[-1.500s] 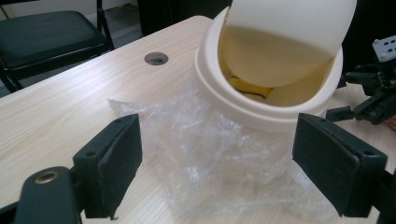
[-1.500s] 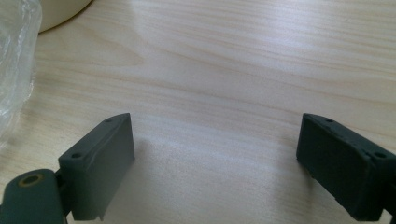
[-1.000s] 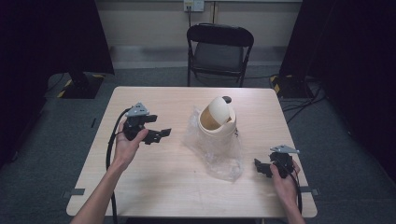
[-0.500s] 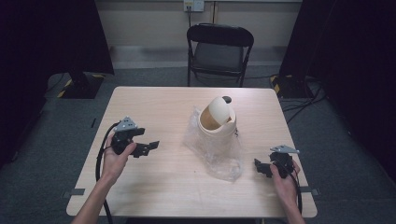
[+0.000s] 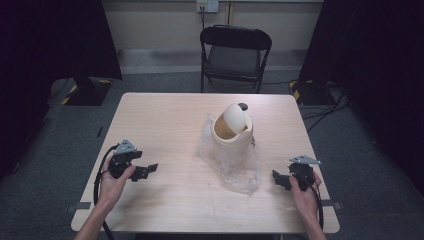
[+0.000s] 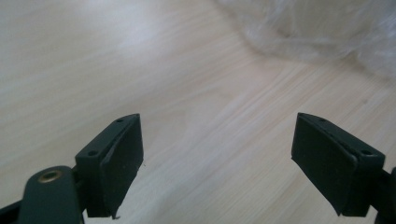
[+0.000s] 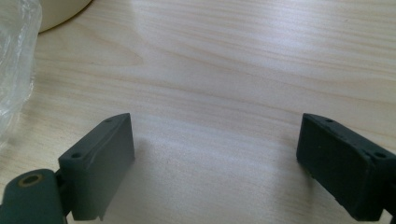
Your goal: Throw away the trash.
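A small cream bin with a swing lid (image 5: 232, 127) stands upright near the middle of the wooden table (image 5: 165, 120). A clear plastic bag (image 5: 235, 167) lies crumpled against its near side; its edge shows in the left gripper view (image 6: 322, 32) and the right gripper view (image 7: 16, 60). My left gripper (image 5: 146, 171) rests low at the table's left, jaws pointing toward the bag, open with bare wood between the pads (image 6: 119, 158). My right gripper (image 5: 278, 180) sits at the right near edge, open and empty, pads (image 7: 100, 161) over bare wood.
A black folding chair (image 5: 235, 52) stands beyond the far edge of the table. A small dark round object (image 5: 243, 106) lies just behind the bin. Cables trail from both grippers off the near edge. Dark curtains flank the room.
My left gripper has moved toward the near left of the table and come down lower. The right gripper, bin and bag have stayed put.
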Available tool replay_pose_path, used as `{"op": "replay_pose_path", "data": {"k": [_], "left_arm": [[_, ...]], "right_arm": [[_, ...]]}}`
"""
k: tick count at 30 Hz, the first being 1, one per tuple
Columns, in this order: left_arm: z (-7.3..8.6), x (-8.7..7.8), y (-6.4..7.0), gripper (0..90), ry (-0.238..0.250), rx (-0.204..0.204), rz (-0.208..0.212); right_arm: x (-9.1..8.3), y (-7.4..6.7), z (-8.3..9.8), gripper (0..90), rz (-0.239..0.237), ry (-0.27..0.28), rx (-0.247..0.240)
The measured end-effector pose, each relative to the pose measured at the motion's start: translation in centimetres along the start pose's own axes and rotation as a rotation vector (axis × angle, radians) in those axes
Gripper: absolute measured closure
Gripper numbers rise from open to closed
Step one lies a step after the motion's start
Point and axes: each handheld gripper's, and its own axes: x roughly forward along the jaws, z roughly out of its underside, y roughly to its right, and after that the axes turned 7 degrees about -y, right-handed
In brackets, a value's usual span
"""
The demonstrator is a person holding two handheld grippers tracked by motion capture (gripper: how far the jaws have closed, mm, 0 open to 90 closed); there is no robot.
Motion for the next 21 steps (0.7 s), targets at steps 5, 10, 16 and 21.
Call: {"op": "replay_pose_path", "data": {"k": [5, 10, 16, 21], "left_arm": [[2.0, 0.8, -0.8, 16.8, -0.043, -0.053, -0.004], [3.7, 1.8, -1.0, 17.6, -0.084, -0.084, -0.030], [4.5, 2.4, -1.2, 17.4, -0.097, -0.077, -0.075], [4.8, 2.9, -1.1, 15.4, -0.082, -0.029, -0.112]], "right_arm": [[0.0, 0.0, 0.0, 10.5, 0.000, 0.000, 0.000], [0.0, 0.0, 0.0, 10.4, 0.000, 0.001, -0.001], [0.0, 0.0, 0.0, 10.4, 0.000, 0.000, -0.001], [0.0, 0.0, 0.0, 10.4, 0.000, 0.001, -0.001]]}}
